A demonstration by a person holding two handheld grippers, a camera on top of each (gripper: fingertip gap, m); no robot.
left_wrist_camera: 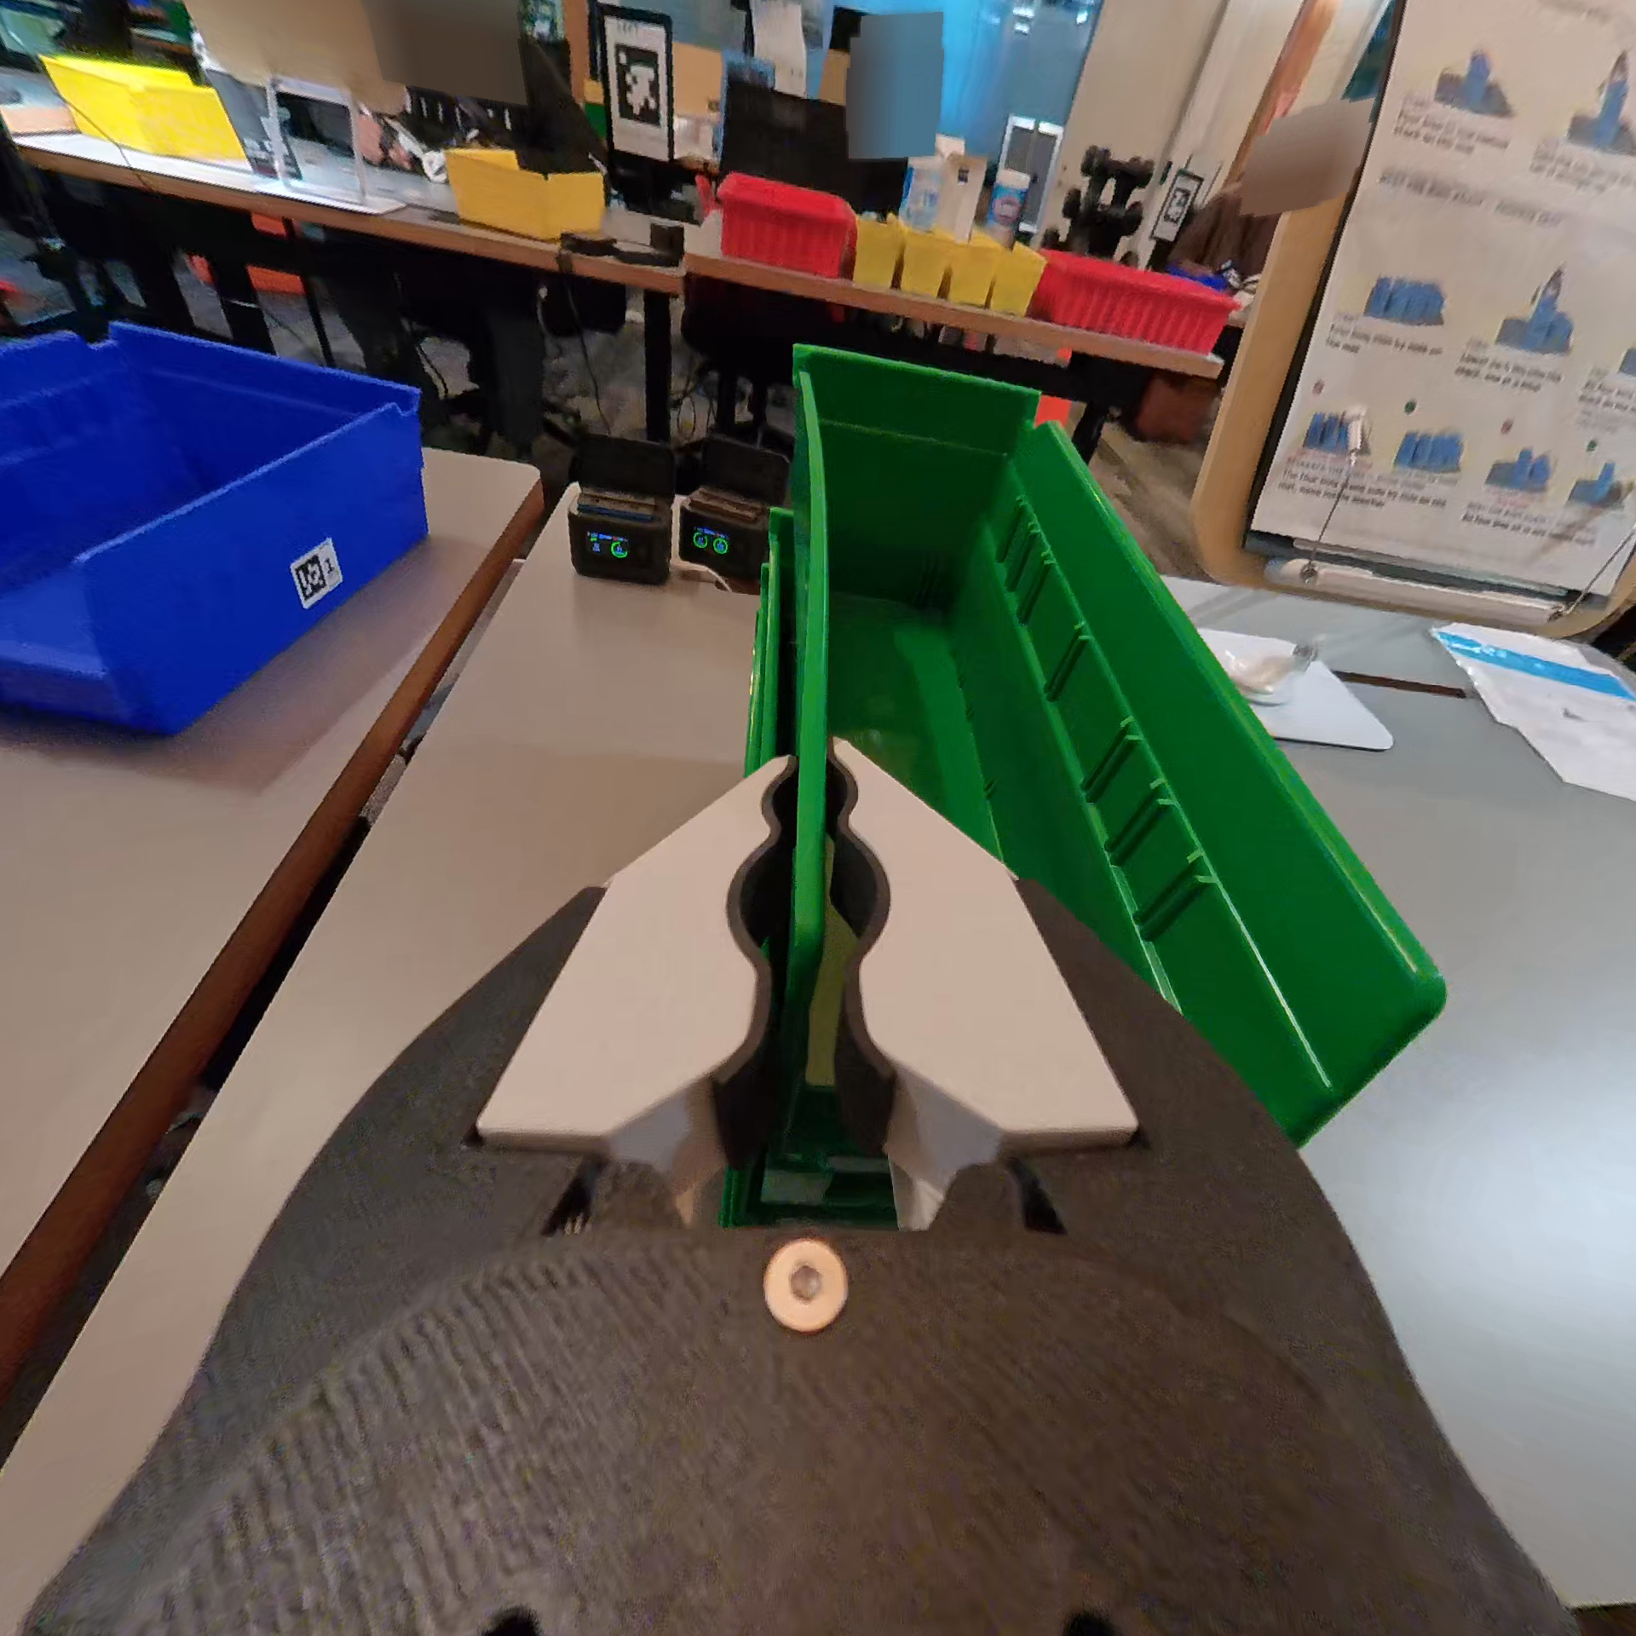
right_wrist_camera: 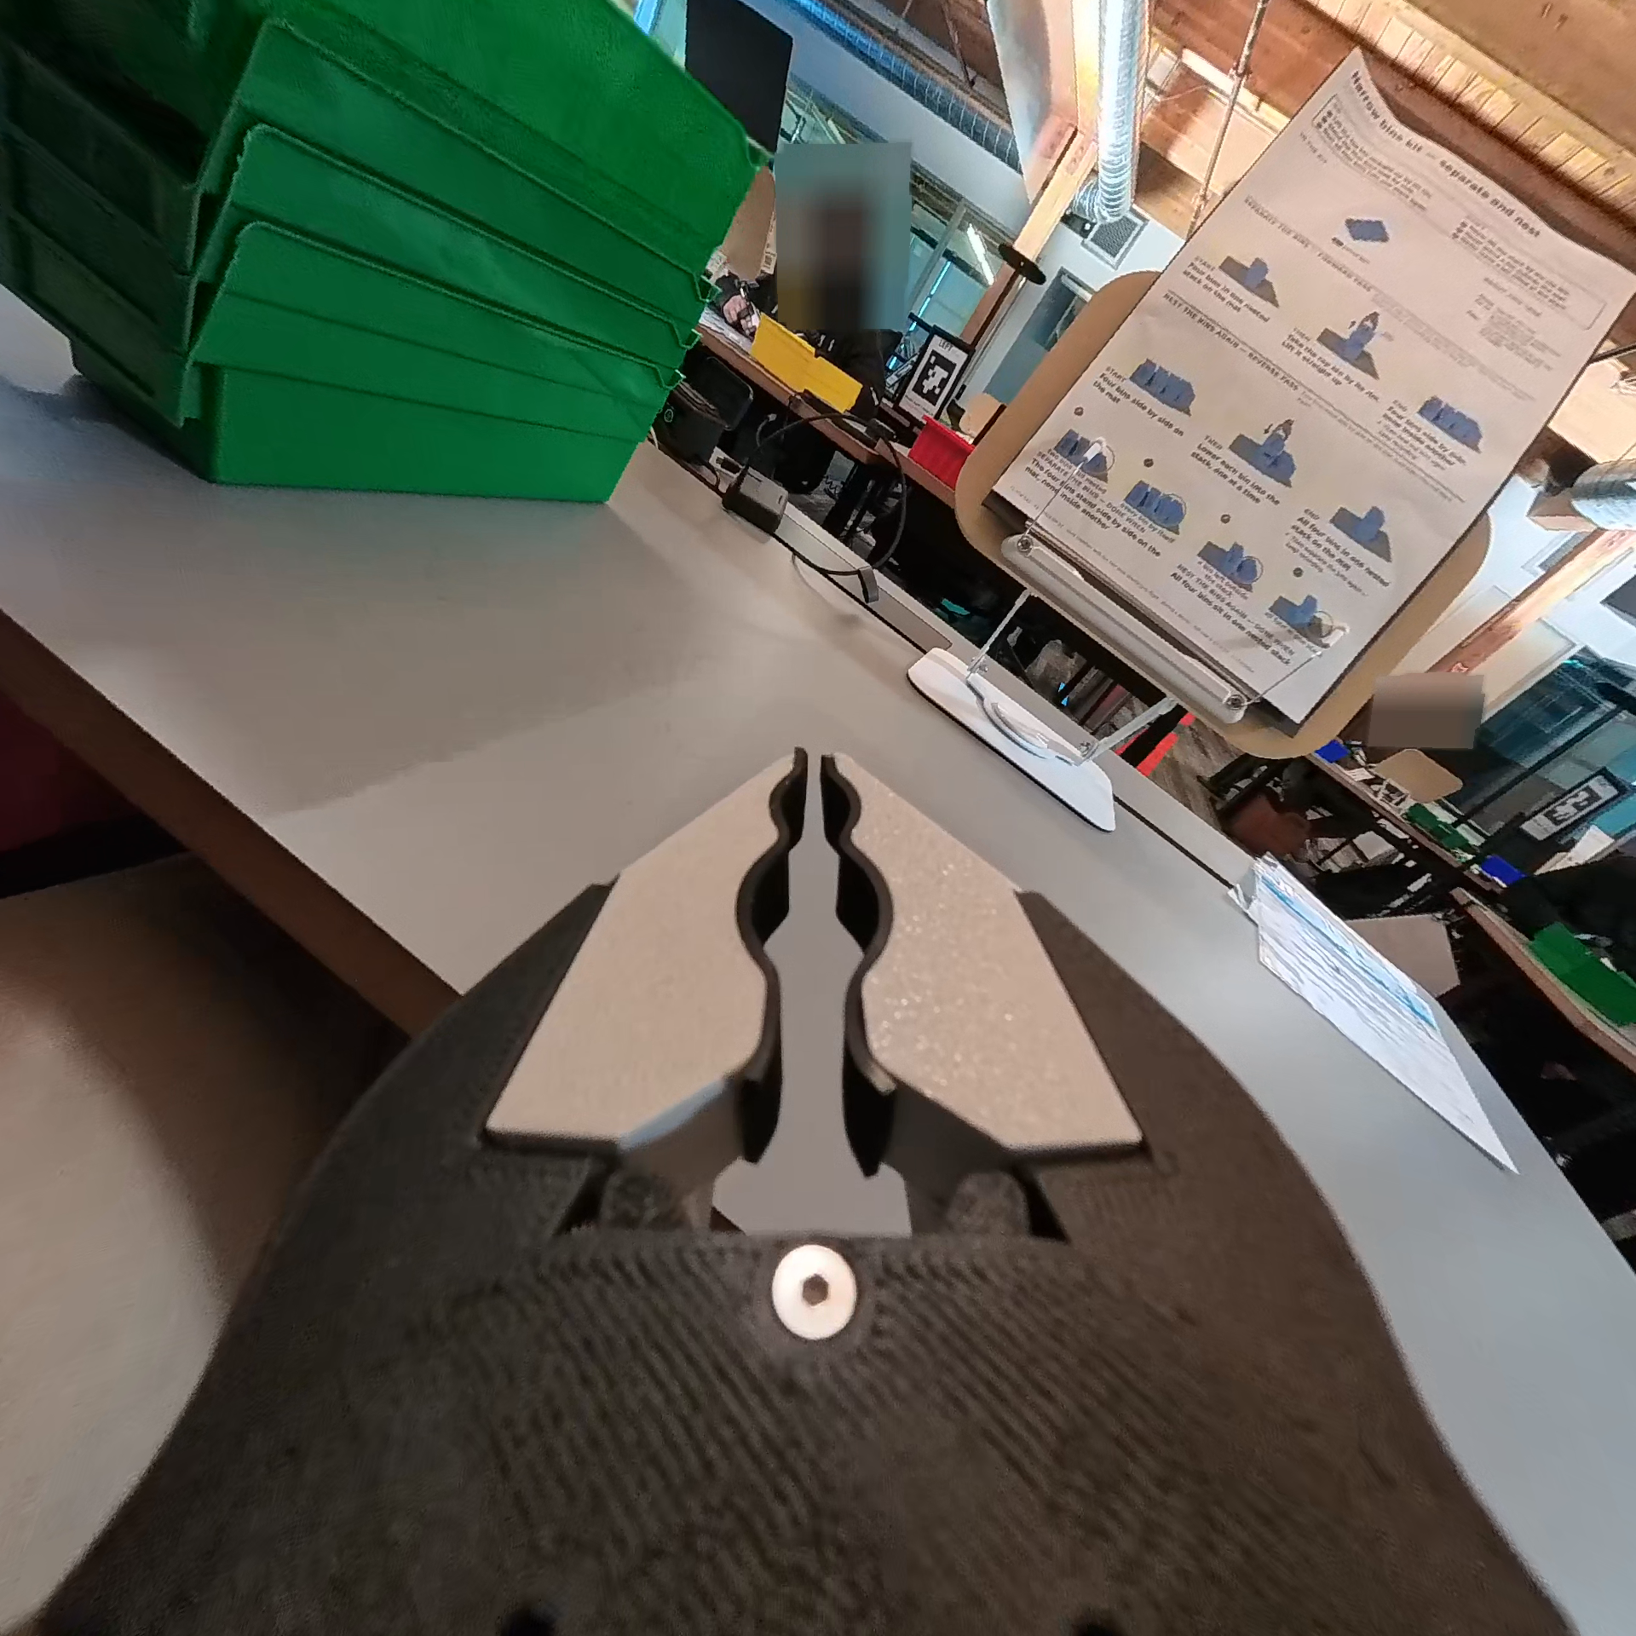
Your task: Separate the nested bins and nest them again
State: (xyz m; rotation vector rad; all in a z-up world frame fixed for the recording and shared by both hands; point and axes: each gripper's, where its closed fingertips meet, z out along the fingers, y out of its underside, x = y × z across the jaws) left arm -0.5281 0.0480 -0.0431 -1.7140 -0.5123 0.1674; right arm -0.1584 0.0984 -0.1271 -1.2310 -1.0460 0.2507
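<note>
My left gripper (left_wrist_camera: 810,761) is shut on the near long wall of the top green bin (left_wrist_camera: 1045,708), which is tilted up out of the green bins nested beneath it (left_wrist_camera: 763,673). In the right wrist view the green nested bins (right_wrist_camera: 398,292) stand as a stack at the upper left on the grey table (right_wrist_camera: 496,637); the top one sits raised and skewed. My right gripper (right_wrist_camera: 814,760) is shut and empty, low over the table, to the right of the stack and well apart from it.
A blue bin (left_wrist_camera: 204,522) sits on the table to the left. Two black chargers (left_wrist_camera: 620,522) stand behind the green bins. An instruction sheet on a stand (right_wrist_camera: 1275,425) and papers (right_wrist_camera: 1363,1000) lie to the right. A table seam (left_wrist_camera: 354,779) runs on the left.
</note>
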